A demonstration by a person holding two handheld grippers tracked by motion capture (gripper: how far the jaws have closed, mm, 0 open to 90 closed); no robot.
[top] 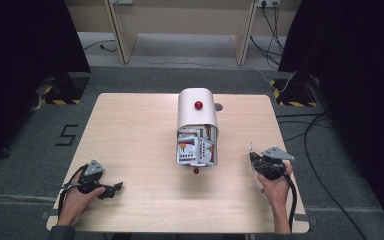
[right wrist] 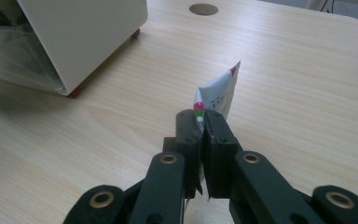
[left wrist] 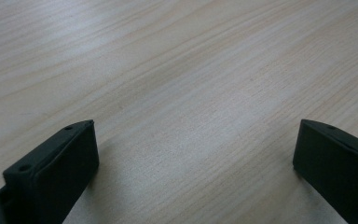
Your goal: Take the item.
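- The right tool [right wrist: 200, 122], low at the table's [top: 130, 130] 4 o'clock, pinches a packet [right wrist: 220, 93].
- The left tool [left wrist: 193, 154] lies at 8 o'clock, jaws wide apart.
- A white box [top: 196, 112] stands mid-table.

1. One wooden table [top: 130, 130], with one round hole [top: 218, 106] in its top near the far edge.
2. One white bread-bin-style box [top: 196, 112] with a rounded top, standing mid-table; its clear front flap [top: 196, 152] hangs open.
3. Two red knobs on that box: one on the white top [top: 198, 105], one on the flap's edge [top: 196, 171].
4. One red foot [right wrist: 74, 93] of the box shows plainly in the right gripper view, and a second [right wrist: 135, 33] farther back.
5. Several printed sachets [top: 192, 145] lie inside the box; too crowded to count.
6. One sachet [right wrist: 219, 95] outside the box, pinched between jaws.
7. Two hand-held grippers: the left gripper [top: 111, 189] and the right gripper [top: 253, 156].
8. Two hands, one on each gripper.
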